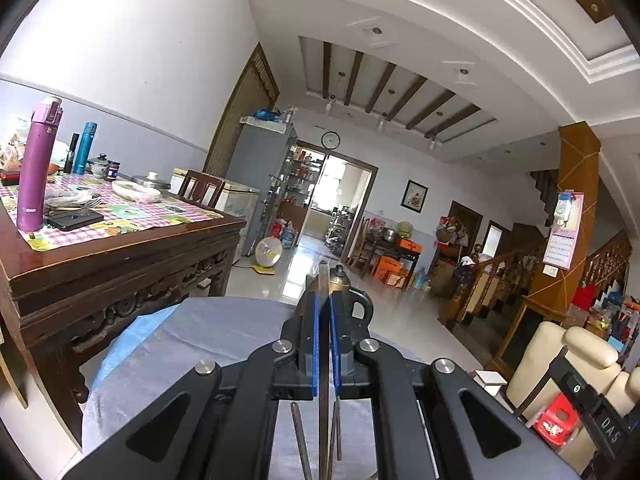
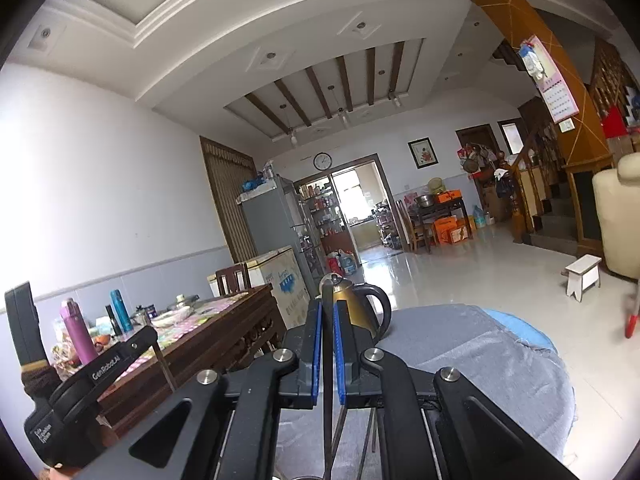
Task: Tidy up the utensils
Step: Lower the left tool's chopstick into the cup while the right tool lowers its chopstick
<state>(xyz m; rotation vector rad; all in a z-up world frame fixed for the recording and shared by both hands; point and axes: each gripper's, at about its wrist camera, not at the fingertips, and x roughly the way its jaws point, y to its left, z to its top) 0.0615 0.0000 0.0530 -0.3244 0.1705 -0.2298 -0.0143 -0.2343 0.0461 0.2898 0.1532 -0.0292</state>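
Observation:
My left gripper [image 1: 323, 300] is shut on a thin flat metal utensil [image 1: 322, 280] that stands upright between the blue pads; its tip pokes above the fingers and its shaft shows below. Thin metal rods [image 1: 300, 440] show under the jaws. My right gripper [image 2: 328, 308] is shut on a dark thin utensil [image 2: 328, 400] held upright between its pads. Both grippers are raised above a round table with a grey cloth [image 1: 224, 328], also in the right wrist view [image 2: 480, 352]. The left gripper's body shows at the left of the right wrist view [image 2: 80, 384].
A bronze kettle [image 2: 356, 308] stands at the round table's far edge, also seen behind the left fingers [image 1: 344, 280]. A dark wooden dining table [image 1: 120, 248] with flasks, bowls and a phone stands to the left. A cream sofa [image 1: 568, 364] and red stool [image 1: 556, 420] are right.

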